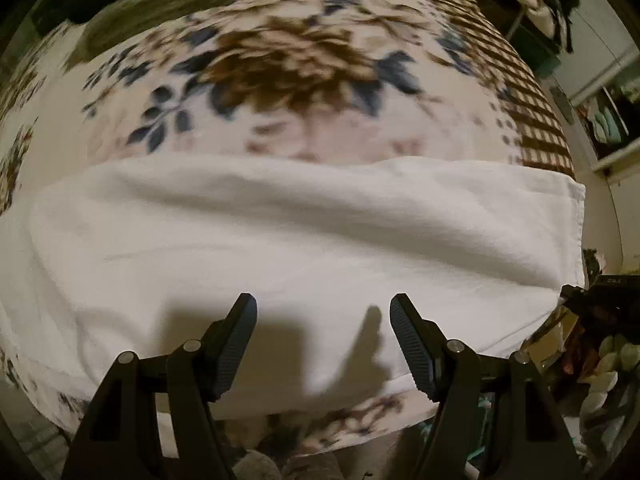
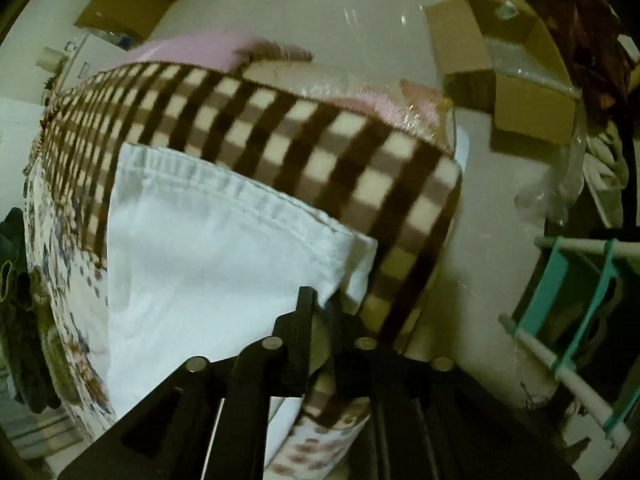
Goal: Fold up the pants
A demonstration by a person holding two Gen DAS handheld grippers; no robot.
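Left wrist: we see the left gripper [image 1: 323, 312] standing open and empty above white pants [image 1: 280, 232] spread on a floral blanket [image 1: 280, 64].

Right wrist: the right gripper [image 2: 322, 308] is nearly closed, pinching the pants' [image 2: 208, 248] hem corner over the blanket's checked border [image 2: 320, 136]. No writing is legible.

The white pants [image 1: 280, 232] are soft, matt cloth. The blanket [image 1: 280, 60] under them looks fuzzy. The box [image 2: 520, 80] is plain brown cardboard.
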